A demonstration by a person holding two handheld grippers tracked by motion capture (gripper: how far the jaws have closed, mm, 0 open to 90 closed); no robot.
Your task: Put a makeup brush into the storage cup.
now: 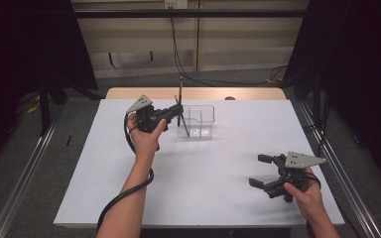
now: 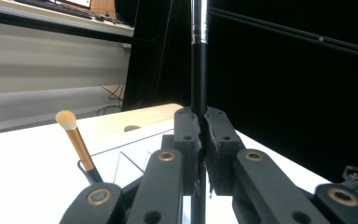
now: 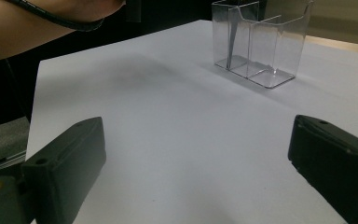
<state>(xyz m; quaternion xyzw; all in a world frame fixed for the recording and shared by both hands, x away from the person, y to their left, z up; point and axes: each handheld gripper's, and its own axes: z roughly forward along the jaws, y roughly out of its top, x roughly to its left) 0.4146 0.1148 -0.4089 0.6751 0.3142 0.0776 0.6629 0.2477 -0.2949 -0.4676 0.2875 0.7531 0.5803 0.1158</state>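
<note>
L gripper [image 1: 174, 112] was clamped on a black brush handle [image 2: 199, 70], held upright right at the left end of the clear organizer [image 1: 201, 119] w/ a gold brush [image 2: 77, 140] in it. My R gripper [image 1: 262, 171] sat wide open, nothing in it, near the front-right of the white table [image 1: 218, 188].

Two makeup brushes: one black-handled brush with a silver ferrule [image 2: 199, 60] between the left jaws, one gold-handled brush with a tan tip [image 2: 77, 142] beside them. One clear plastic organiser [image 1: 197, 120] (two compartments).
</note>
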